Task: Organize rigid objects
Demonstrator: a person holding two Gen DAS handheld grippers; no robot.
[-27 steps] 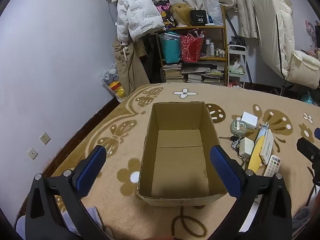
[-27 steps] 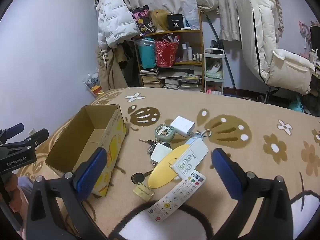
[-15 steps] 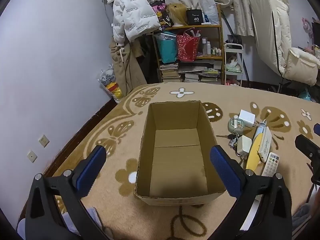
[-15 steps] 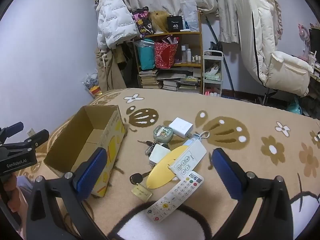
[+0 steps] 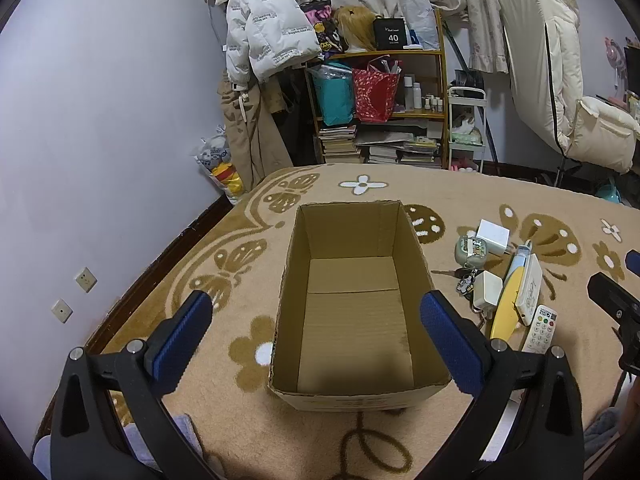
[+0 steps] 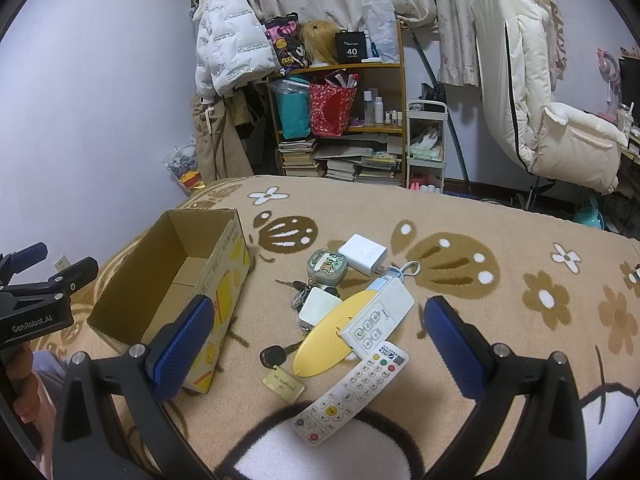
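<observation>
Cardboard box (image 5: 352, 312) stands empty beside the clutter; both the left gripper (image 5: 316, 320) and right gripper (image 6: 316, 324) hang wide open, holding nothing. Best start with the white remote (image 6: 352, 394), nearest and unencumbered: straddle its narrow width, close squarely.

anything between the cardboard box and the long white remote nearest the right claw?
Right wrist view: a black key with a gold tag lies between the cardboard box and white remote; otherwise bare blanket.

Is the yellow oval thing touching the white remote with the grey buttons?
Touching. In the right wrist view the white remote lies partly on top of the yellow oval thing.
</observation>
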